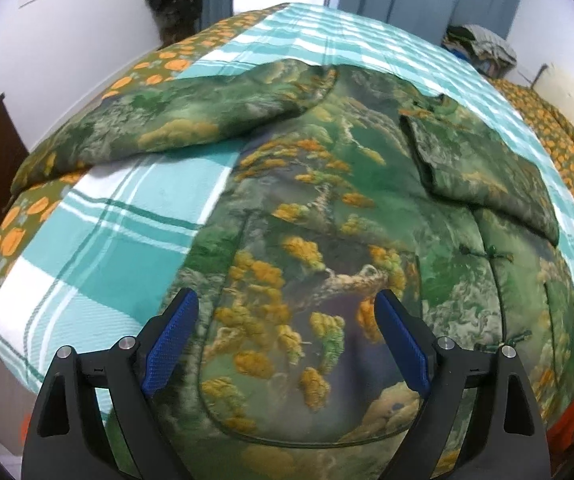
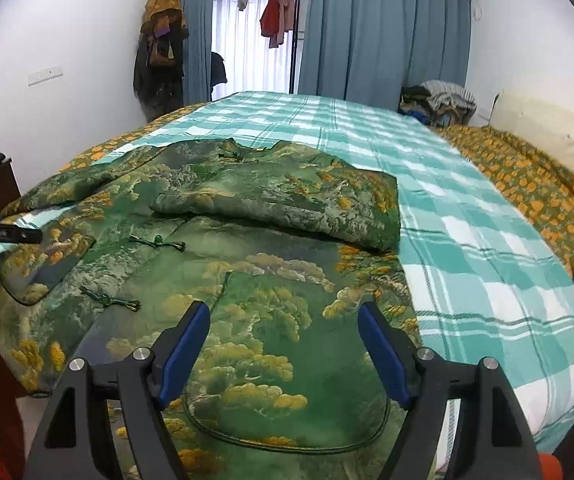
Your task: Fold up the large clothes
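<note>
Both tools wide apart over jacket (image 1: 327,208) hem – nothing gripped btw pads.

I see a big green jacket (image 2: 247,280) with yellow trees lying flat, its right sleeve (image 2: 287,204) folded across.

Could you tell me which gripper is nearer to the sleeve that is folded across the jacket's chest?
Right, likely. The right gripper hovers open directly below the folded sleeve; the left gripper hovers open over the other pocket, farther across.
</note>
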Demonstrator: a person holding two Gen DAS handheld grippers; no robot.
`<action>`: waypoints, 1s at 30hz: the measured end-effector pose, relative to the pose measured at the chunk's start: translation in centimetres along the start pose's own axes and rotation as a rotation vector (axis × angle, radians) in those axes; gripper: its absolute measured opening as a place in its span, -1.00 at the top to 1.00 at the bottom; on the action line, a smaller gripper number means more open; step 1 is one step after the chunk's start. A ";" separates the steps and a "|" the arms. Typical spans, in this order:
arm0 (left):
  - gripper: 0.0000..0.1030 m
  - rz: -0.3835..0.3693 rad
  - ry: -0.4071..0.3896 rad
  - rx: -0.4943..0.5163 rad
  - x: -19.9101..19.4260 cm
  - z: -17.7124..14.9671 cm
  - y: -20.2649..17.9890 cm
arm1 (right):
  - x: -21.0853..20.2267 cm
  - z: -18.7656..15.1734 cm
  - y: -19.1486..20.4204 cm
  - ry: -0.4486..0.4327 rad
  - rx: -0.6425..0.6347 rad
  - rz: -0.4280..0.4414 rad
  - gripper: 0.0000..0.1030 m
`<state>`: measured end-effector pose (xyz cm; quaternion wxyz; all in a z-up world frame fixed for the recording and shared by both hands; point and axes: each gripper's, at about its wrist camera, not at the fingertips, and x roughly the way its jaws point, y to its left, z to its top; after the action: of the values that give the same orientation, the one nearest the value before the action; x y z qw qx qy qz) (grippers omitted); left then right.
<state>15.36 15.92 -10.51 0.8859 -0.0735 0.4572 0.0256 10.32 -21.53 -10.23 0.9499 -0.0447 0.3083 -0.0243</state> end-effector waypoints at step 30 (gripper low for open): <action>-0.78 -0.113 -0.050 -1.044 11.6 8.0 26.8 | 3.1 -0.9 2.3 0.079 -0.054 0.021 -0.52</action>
<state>25.51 43.37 -18.20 0.7420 -0.5288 0.3579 0.2040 12.34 -19.57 -12.94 0.9357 -0.0659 0.3464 -0.0077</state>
